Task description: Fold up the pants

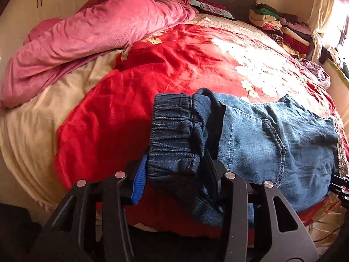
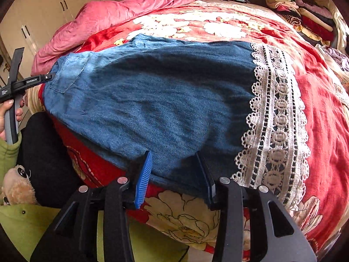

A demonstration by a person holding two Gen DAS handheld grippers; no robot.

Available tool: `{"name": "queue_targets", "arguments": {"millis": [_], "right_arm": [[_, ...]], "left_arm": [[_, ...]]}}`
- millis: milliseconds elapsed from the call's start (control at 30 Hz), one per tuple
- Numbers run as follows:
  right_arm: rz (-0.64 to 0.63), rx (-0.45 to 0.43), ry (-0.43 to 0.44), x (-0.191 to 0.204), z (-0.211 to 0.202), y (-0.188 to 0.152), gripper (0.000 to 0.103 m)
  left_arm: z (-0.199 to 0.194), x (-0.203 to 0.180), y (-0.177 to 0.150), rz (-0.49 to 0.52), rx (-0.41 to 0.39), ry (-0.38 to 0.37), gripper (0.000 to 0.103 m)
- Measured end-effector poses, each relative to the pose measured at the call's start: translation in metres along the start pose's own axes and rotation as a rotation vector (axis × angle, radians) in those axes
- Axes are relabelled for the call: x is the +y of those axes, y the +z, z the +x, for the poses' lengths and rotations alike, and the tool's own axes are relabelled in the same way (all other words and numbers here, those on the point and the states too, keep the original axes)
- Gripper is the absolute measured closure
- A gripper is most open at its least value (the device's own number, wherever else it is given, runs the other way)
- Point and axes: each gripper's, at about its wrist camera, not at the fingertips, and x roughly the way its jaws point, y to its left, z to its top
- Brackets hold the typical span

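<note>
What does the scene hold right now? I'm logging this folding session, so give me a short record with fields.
garment: blue denim pants with a white lace hem, spread flat
surface: bed under a red floral blanket
left gripper: elastic waistband between its fingers
right gripper: straddles the near edge of the pant leg
background: pink quilt, stack of folded clothes at the far corner
fold: not yet made

Blue denim pants (image 2: 152,100), white-lace hem
</note>
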Motion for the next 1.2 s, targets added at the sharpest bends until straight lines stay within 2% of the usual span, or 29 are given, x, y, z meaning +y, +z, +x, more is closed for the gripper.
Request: {"name": "queue_targets", "arguments": {"millis": [67, 200, 267, 333, 367, 400, 433, 533, 600, 700, 833, 933, 1033, 1100, 1200], "right_arm": [[0.008, -0.005, 0.007, -0.002, 0.000, -0.003, 0.064], [0.000, 0.002, 0.002, 0.000, -0.001, -0.002, 0.063], [-0.023, -0.014, -0.004, 0.004, -0.008, 0.002, 0.063], [-0.046, -0.067, 0.013, 0.009, -0.018, 0.006, 0.063], [-0.055, -0.087, 0.017, 0.012, -0.021, 0.009, 0.063], [-0.065, -0.107, 0.024, 0.015, -0.022, 0.012, 0.063], [-0.070, -0.115, 0.038, 0.017, -0.021, 0.015, 0.063], [-0.096, -0.101, 0.077, 0.027, -0.010, 0.023, 0.063], [-0.119, -0.080, 0.073, 0.032, 0.000, 0.024, 0.063], [-0.168, 0.012, 0.051, 0.041, 0.015, 0.016, 0.063], [-0.222, 0.056, 0.034, 0.048, 0.012, 0.004, 0.062], [-0.251, 0.054, 0.036, 0.050, 0.008, -0.001, 0.062], [-0.185, 0.013, 0.112, 0.041, -0.006, 0.008, 0.062], [-0.179, -0.059, 0.147, 0.035, -0.026, 0.017, 0.062], [-0.129, -0.149, 0.121, 0.017, -0.044, 0.037, 0.062]], "left_arm": [[0.007, 0.006, -0.002, -0.007, 0.021, 0.000, 0.065], [0.024, 0.008, -0.007, -0.002, 0.062, 0.008, 0.057], [0.012, 0.011, -0.005, -0.032, 0.039, -0.020, 0.057], [-0.009, 0.009, -0.001, -0.015, -0.007, -0.004, 0.055], [-0.018, 0.006, 0.001, -0.004, -0.032, 0.007, 0.053], [-0.031, 0.002, 0.005, 0.009, -0.065, 0.005, 0.046], [-0.039, -0.003, 0.009, 0.018, -0.082, -0.009, 0.042], [-0.048, -0.029, 0.018, 0.064, -0.098, -0.082, 0.039], [-0.039, -0.058, 0.016, 0.132, -0.068, -0.126, 0.039], [-0.015, -0.101, 0.002, 0.240, 0.002, -0.181, 0.039], [0.023, -0.120, -0.023, 0.317, 0.093, -0.120, 0.037], [0.028, -0.115, -0.026, 0.304, 0.107, -0.132, 0.036], [0.013, -0.114, -0.012, 0.286, 0.082, -0.187, 0.036], [0.005, -0.119, 0.001, 0.300, 0.062, -0.198, 0.036], [0.003, -0.133, 0.027, 0.316, 0.044, -0.212, 0.036]]}}
